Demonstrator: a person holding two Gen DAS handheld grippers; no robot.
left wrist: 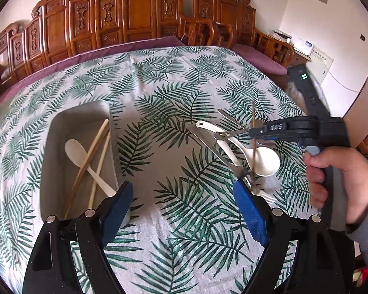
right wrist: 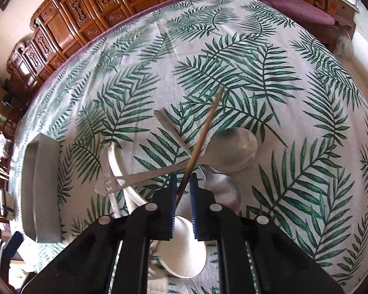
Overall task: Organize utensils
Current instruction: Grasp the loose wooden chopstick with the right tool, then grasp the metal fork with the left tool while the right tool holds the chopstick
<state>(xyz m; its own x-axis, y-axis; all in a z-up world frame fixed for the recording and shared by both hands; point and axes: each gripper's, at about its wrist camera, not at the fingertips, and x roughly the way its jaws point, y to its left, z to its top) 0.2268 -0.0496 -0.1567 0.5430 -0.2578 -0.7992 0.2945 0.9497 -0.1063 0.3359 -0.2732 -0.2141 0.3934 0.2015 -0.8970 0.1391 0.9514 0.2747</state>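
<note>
A grey metal tray (left wrist: 61,122) on the left holds a white spoon (left wrist: 76,149) and light wooden chopsticks (left wrist: 95,144). My left gripper (left wrist: 184,208) hovers open and empty over the leaf-print cloth, between the tray and a utensil pile. The pile has white spoons (left wrist: 267,161) and a metal fork (left wrist: 243,171). My right gripper (right wrist: 183,178) is shut on a dark brown chopstick (right wrist: 203,132), which slants up out of the pile. In the left wrist view, that right gripper (left wrist: 252,132) grips the chopstick (left wrist: 253,115) near its middle. Metal spoons (right wrist: 235,144) and a white spoon (right wrist: 184,252) lie under it.
A person's hand (left wrist: 336,178) holds the right gripper's handle at the right. Carved wooden chairs (left wrist: 135,17) with purple cushions ring the table's far edge. The tray (right wrist: 46,186) sits at the far left in the right wrist view. Bare cloth (left wrist: 174,127) lies between tray and pile.
</note>
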